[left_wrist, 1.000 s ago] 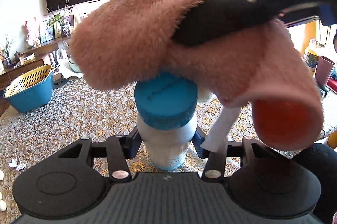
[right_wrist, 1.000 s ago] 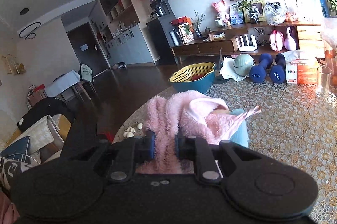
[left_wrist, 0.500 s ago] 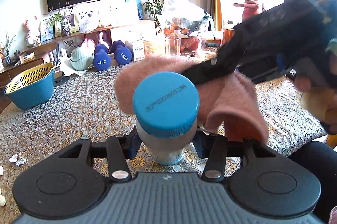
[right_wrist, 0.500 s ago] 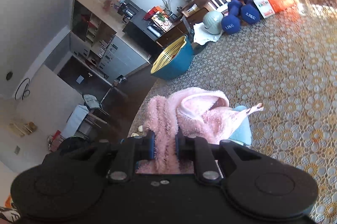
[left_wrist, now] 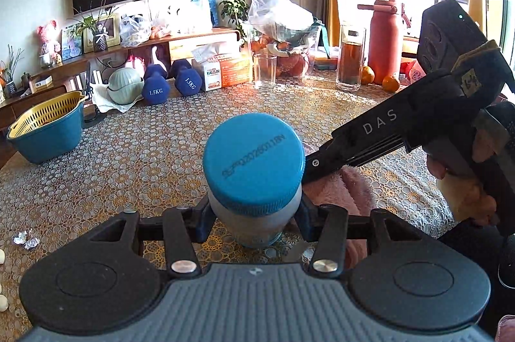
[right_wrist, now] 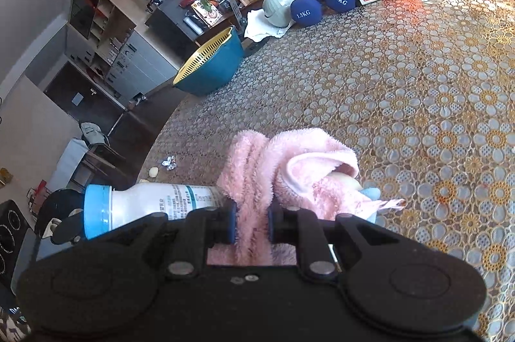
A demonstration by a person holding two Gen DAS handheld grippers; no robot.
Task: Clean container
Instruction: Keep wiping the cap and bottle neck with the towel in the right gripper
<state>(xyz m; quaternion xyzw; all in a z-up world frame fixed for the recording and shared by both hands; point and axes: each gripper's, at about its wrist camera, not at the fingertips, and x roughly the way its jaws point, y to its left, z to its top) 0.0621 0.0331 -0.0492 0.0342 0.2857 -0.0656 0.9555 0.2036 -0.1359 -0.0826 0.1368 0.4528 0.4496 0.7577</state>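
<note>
A white bottle with a blue cap (left_wrist: 253, 161) is clamped in my left gripper (left_wrist: 254, 218), its cap pointing at the camera. In the right wrist view the same bottle (right_wrist: 145, 206) lies sideways at the lower left. My right gripper (right_wrist: 251, 221) is shut on a fluffy pink cloth (right_wrist: 283, 168), which bunches forward beside the bottle's body. From the left wrist view the right gripper's black body comes in from the right, held by a hand (left_wrist: 466, 200), and the pink cloth (left_wrist: 341, 190) shows just right of the bottle, below the cap.
The table (left_wrist: 128, 155) wears a gold floral lace cover. At its far side stand a blue basket (left_wrist: 45, 129), two blue dumbbells (left_wrist: 167, 84), a tissue box (left_wrist: 222, 71), an empty glass (left_wrist: 264, 70) and a tall glass of brown drink (left_wrist: 350, 58). Foil scraps (left_wrist: 25, 240) lie left.
The pink cloth has come down from over the bottle's cap to the right side of its body. The right gripper has tilted downward and moved lower; the cap is now fully uncovered.
</note>
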